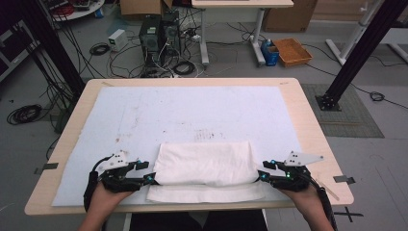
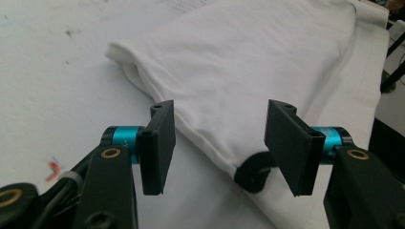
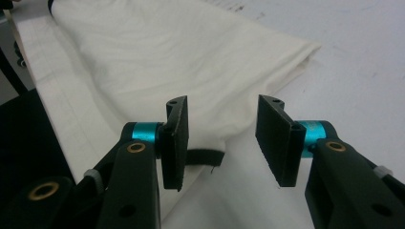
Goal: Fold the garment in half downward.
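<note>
Folded white cloth [image 1: 204,168] lay near the surface's [image 1: 308,125] front edge, long axis left-right; left claw [image 1: 152,179] and right claw [image 1: 260,176] flanked its ends, both half open, empty

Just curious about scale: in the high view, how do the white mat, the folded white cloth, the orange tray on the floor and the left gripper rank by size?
1. white mat
2. folded white cloth
3. left gripper and orange tray: look alike, and the tray is farther off, so unranked.

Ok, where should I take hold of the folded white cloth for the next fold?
Probably the two near corners of the folded white cloth, left hand-held gripper from the left end, right hand-held gripper from the right. The layered edges lie flat there, between the open jaws.
</note>
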Available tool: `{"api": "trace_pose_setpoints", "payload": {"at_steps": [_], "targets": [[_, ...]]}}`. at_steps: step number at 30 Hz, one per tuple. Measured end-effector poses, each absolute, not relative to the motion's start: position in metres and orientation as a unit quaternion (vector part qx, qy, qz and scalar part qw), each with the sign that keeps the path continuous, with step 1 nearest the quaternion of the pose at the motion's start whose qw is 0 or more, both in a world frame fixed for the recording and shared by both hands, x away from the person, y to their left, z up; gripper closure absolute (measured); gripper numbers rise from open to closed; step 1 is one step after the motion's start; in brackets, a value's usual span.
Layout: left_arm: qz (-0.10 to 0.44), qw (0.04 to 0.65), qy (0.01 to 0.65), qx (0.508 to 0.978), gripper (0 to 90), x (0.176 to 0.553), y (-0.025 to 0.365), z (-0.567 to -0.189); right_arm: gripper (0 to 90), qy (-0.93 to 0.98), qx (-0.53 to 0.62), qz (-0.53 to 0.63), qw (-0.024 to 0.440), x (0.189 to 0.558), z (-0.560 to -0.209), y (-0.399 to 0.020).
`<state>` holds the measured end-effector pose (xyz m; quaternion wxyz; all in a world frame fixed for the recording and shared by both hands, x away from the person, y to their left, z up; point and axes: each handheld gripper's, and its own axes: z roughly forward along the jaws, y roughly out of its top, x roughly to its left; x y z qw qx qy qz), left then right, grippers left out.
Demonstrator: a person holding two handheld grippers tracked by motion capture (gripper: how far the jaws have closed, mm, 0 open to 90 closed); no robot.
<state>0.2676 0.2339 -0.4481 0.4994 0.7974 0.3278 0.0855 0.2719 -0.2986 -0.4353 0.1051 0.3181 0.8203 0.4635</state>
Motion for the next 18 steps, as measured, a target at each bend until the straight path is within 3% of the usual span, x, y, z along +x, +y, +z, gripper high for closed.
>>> {"api": "trace_pose_setpoints", "payload": {"at_steps": [6, 12, 16, 18], "targets": [[0.079, 0.497, 0.330, 0.799, 46.2, 0.267, 0.233, -0.451, 57.1, 0.828, 0.321, 0.450, 0.097, 0.267, -0.446, -0.302], [0.072, 0.475, 0.323, 0.815, 51.6, 0.264, 0.227, -0.454, 66.8, 0.829, 0.314, 0.453, 0.092, 0.270, -0.448, -0.299], [0.073, 0.468, 0.329, 0.817, 65.2, 0.263, 0.225, -0.458, 80.4, 0.840, 0.299, 0.444, 0.090, 0.270, -0.451, -0.293], [0.071, 0.471, 0.322, 0.819, 73.1, 0.262, 0.224, -0.458, 82.9, 0.842, 0.294, 0.443, 0.091, 0.269, -0.451, -0.293]]}}
